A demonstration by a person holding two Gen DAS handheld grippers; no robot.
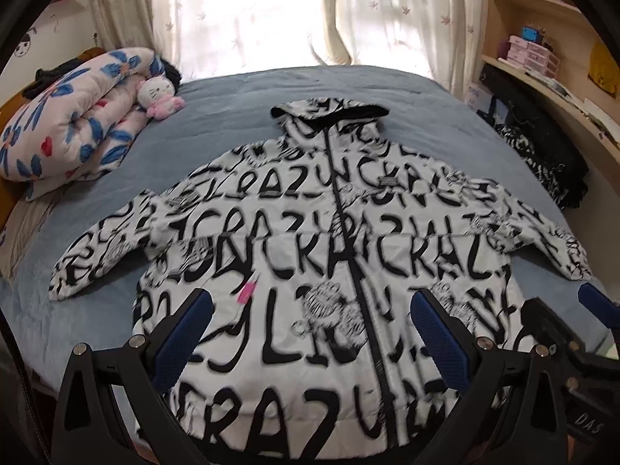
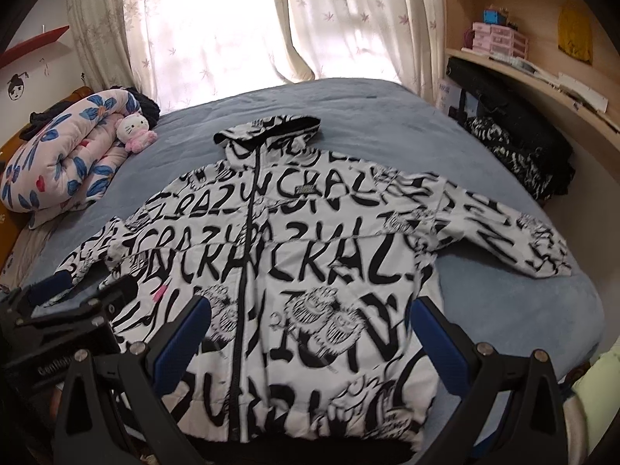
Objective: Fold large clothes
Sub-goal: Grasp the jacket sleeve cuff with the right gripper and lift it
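Note:
A white hooded jacket (image 1: 294,240) with black lettering lies flat and zipped on the blue bed (image 1: 240,100), sleeves spread out to both sides, hood toward the window. In the left wrist view my left gripper (image 1: 310,329) hovers open over the jacket's lower front, nothing between its blue-padded fingers (image 1: 182,333). My right gripper (image 2: 310,333) is open too, above the hem area of the jacket (image 2: 310,232). Each gripper shows at the edge of the other's view: the right one (image 1: 573,333), the left one (image 2: 73,310).
A rolled floral quilt (image 1: 66,128) and a pink plush cat (image 1: 157,95) sit at the bed's far left. A pile of dark clothes (image 1: 542,155) lies at the right edge below wooden shelves (image 1: 542,66). Curtains (image 1: 271,11) hang behind the bed.

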